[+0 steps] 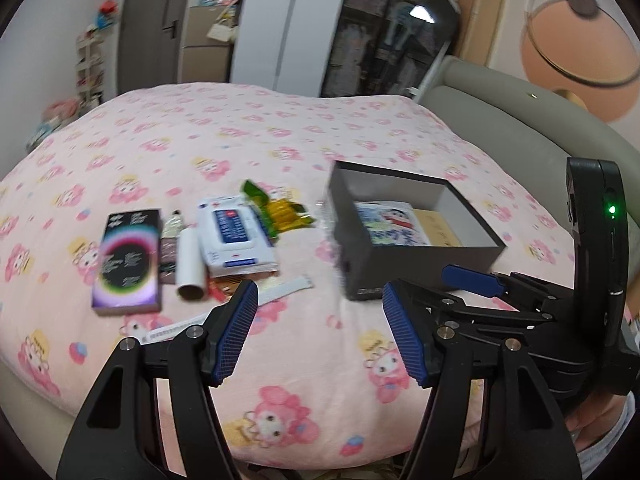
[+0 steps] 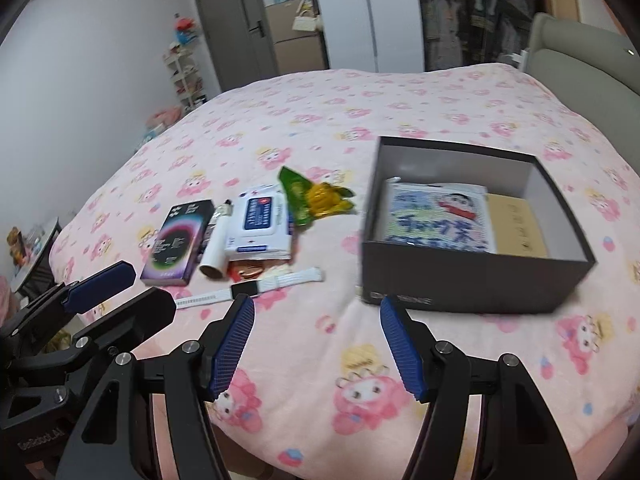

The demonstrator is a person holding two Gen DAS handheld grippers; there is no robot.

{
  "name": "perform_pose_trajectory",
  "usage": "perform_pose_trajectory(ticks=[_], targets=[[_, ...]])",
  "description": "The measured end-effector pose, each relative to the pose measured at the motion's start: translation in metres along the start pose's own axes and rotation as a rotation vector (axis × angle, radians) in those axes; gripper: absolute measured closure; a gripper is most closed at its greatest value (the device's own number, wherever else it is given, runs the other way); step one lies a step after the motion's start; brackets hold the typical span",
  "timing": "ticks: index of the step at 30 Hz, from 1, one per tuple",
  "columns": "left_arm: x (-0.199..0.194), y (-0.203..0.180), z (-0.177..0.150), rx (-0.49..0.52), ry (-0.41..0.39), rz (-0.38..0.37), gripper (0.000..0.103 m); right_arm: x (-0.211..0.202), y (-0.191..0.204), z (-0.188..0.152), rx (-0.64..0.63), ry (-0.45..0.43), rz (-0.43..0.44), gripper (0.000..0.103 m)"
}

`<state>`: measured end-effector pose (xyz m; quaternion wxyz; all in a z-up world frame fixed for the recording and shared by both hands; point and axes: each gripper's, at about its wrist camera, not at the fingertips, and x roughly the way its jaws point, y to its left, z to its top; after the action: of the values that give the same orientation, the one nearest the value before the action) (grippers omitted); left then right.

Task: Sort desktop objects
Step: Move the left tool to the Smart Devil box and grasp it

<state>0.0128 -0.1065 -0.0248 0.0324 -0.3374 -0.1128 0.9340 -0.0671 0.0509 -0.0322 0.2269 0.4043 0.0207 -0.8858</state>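
On the pink cartoon bedspread lie a black-and-purple box (image 1: 126,258) (image 2: 178,238), a white tube (image 1: 190,264) (image 2: 218,246), a wipes pack (image 1: 234,236) (image 2: 260,226), a green and yellow snack wrapper (image 1: 276,210) (image 2: 316,196) and a white-strapped watch (image 2: 248,290). To their right stands an open dark box (image 1: 416,248) (image 2: 472,284) holding a cartoon-printed pack (image 2: 436,218) and a brown envelope (image 2: 518,226). My left gripper (image 1: 320,332) hovers open near the bed's front edge, short of the items. My right gripper (image 2: 318,344) is open beside it, in front of the dark box. Neither holds anything.
The bed's far half is bare bedspread (image 2: 360,100). A grey padded headboard (image 1: 500,120) runs along the right. Beyond the bed are a grey door (image 2: 236,24), white wardrobe (image 2: 376,12) and cluttered shelves (image 2: 184,76). A low side table (image 2: 32,248) stands at the left.
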Motion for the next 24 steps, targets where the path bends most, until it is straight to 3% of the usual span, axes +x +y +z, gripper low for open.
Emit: perform_pose_trajectory(ticks=[14, 21, 24], targets=[[0.019, 0.109, 0.012, -0.177, 0.003, 0.177, 0.037, 0.074, 0.088, 0.038, -0.147, 0.055, 0.057, 0.04], [0.081, 0.203, 0.002, -0.475, 0.117, 0.347, 0.039, 0.136, 0.116, 0.032, -0.178, 0.152, 0.064, 0.04], [0.101, 0.235, -0.005, -0.566, 0.141, 0.382, 0.042, 0.164, 0.128, 0.03, -0.182, 0.198, 0.097, 0.04]])
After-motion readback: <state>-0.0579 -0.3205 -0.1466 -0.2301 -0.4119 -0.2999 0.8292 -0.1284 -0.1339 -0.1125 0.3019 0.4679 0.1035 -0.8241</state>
